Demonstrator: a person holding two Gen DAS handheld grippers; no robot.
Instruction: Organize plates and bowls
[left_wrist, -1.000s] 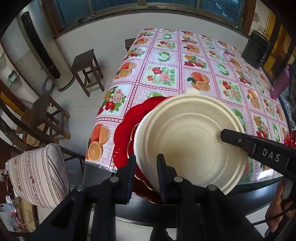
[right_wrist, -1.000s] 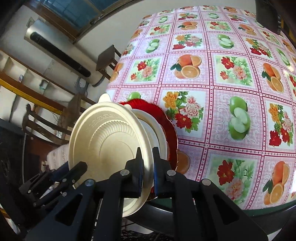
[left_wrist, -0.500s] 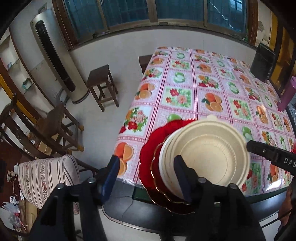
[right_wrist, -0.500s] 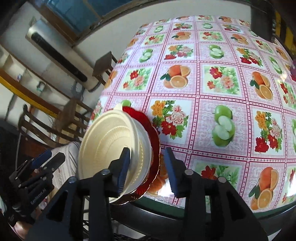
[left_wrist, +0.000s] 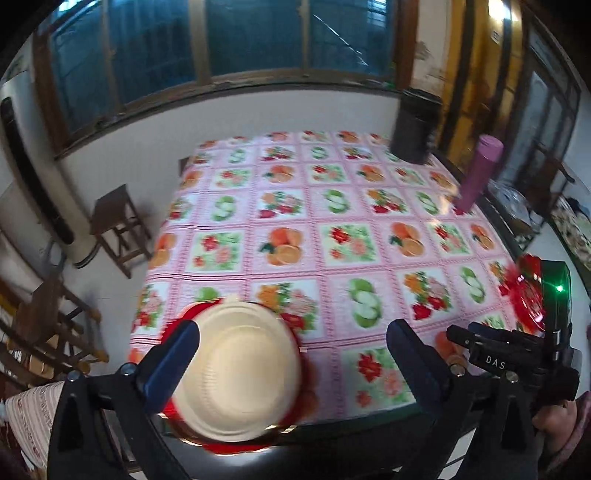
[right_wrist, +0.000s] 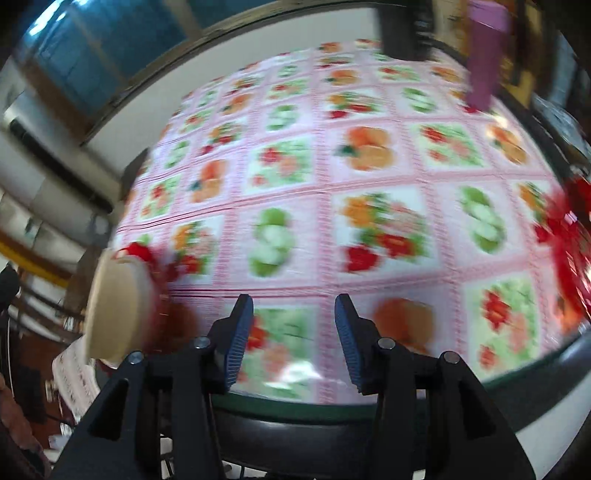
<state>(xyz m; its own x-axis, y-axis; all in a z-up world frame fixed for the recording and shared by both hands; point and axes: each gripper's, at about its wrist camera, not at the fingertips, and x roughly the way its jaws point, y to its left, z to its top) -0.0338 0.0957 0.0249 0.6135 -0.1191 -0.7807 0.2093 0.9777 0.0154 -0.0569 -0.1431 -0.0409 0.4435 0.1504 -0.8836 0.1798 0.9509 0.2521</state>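
A stack of cream bowls (left_wrist: 236, 373) sits on red plates (left_wrist: 291, 332) at the table's near left corner; it also shows at the left edge of the right wrist view (right_wrist: 114, 302). My left gripper (left_wrist: 291, 365) is wide open and empty above the table's near edge, its left finger just left of the stack. My right gripper (right_wrist: 293, 339) is open and empty over the front edge. Another red plate (left_wrist: 530, 295) lies at the table's right edge, also in the right wrist view (right_wrist: 569, 251).
The table carries a pink fruit-and-flower cloth (left_wrist: 332, 236). A purple bottle (left_wrist: 478, 173) and a black box (left_wrist: 415, 125) stand at the far right. Wooden stools and chairs (left_wrist: 118, 225) stand left of the table.
Both grippers let go of the cream bowl, opened wide and pulled back and up. The bowl now rests on the stack over the red plates.
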